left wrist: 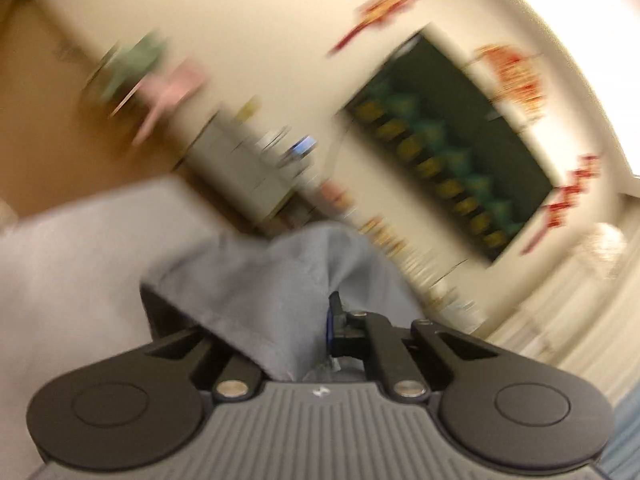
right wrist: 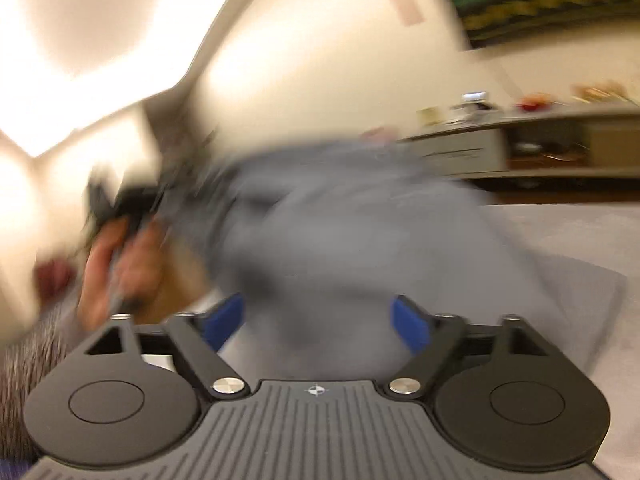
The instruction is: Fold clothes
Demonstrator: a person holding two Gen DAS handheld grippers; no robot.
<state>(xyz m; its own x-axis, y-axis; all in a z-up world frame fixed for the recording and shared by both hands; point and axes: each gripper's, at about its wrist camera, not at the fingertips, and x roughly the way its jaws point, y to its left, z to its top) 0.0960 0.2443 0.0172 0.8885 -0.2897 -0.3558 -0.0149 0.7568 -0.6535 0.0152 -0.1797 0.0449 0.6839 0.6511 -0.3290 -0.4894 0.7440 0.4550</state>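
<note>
both claws matter: grey garment (left wrist: 280, 280) is kept pinched in left claw (left wrist: 332, 320), while right claw (right wrist: 318, 320), spread wide, should be re-closed on a clean edge.

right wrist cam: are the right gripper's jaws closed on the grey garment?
No, the right gripper stands open, its blue pads wide apart with the grey garment loose between them.

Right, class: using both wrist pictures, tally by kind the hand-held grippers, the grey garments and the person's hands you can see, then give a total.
Hand-held grippers: 2, the left hand-held gripper shut on the grey garment, the right hand-held gripper open.
Grey garments: 1, the same one in both views.
Hands: 1, the person's hand, blurred.
Total: 4
</note>
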